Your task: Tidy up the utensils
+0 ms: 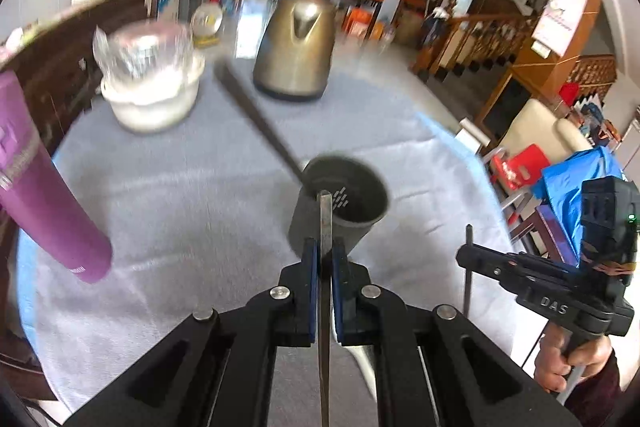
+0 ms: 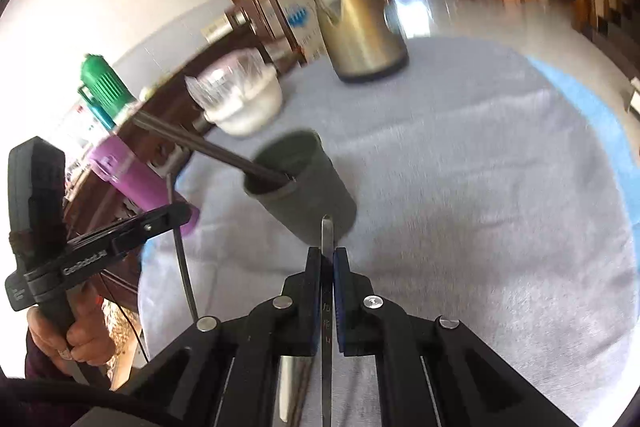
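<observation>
Steel utensil handle [image 1: 325,227] clamped edge-on in left gripper [image 1: 325,259] | second flat handle [image 2: 327,239] pinched likewise in right gripper [image 2: 327,263] | grey holder cup [image 2: 304,187] just ahead, ladle [image 2: 208,147] already inside, likely drop target.

Ahead of my left hand-held gripper, at the far side of the tabletop [image 1: 168,195] with its grey-blue cloth, stands a brass-coloured kettle [image 1: 296,47]. Left of the kettle sits a white bowl [image 1: 150,99] with crinkled clear plastic [image 1: 140,47] on top of it. Nearer me and further left, a purple bottle [image 1: 44,187] leans across the edge of my view. Behind it runs a dark wooden sideboard [image 1: 60,67]. From my right hand-held gripper, a green-topped flask [image 2: 105,83] shows at the far left. Off to the right beyond the tabletop are a wooden staircase [image 1: 480,35], a red stool [image 1: 516,167] and a blue bag [image 1: 576,179].
</observation>
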